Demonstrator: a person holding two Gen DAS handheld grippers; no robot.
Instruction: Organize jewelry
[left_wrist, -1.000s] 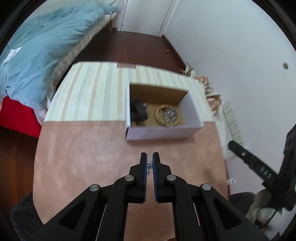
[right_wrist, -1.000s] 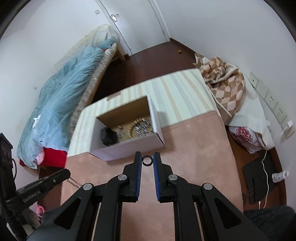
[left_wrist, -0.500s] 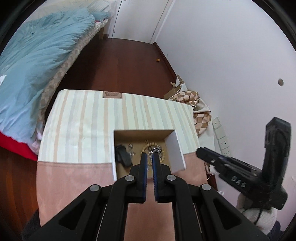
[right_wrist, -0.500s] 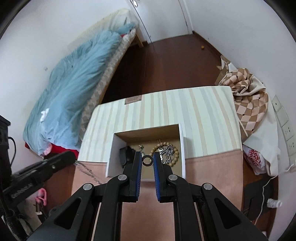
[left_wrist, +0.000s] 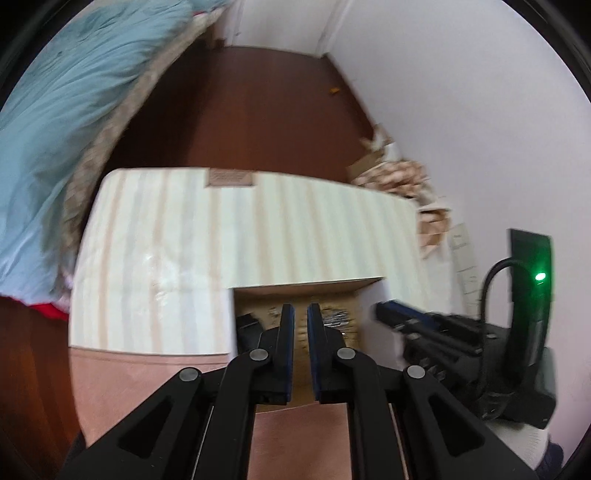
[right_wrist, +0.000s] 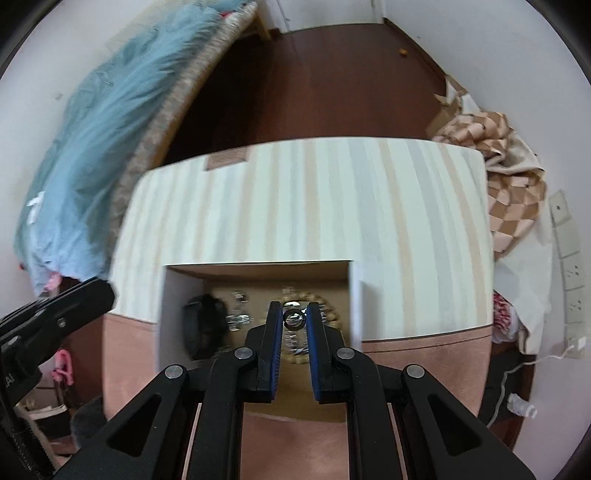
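A white cardboard box (right_wrist: 162, 295) with a brown floor sits on the table and holds a beaded bracelet (right_wrist: 332, 314), silver pieces (right_wrist: 238, 319) and a black item (right_wrist: 201, 325). My right gripper (right_wrist: 293, 319) is shut on a dark ring (right_wrist: 293, 318) and hangs over the box. My left gripper (left_wrist: 301, 314) is over the same box (left_wrist: 231, 314); its jaws are nearly closed and the blur hides whether anything is between them. The right gripper's body (left_wrist: 443, 332) shows in the left wrist view.
The table has a striped cloth (right_wrist: 332, 199) at the far half and a pink cloth (right_wrist: 424, 369) near me. A bed with a blue duvet (right_wrist: 110, 122) stands at the left. A checkered blanket (right_wrist: 509, 192) lies on the floor at the right, by wall sockets.
Both grippers have moved forward and down over the box. The right one still holds the ring. The small chain seen in the left gripper a second ago no longer shows.
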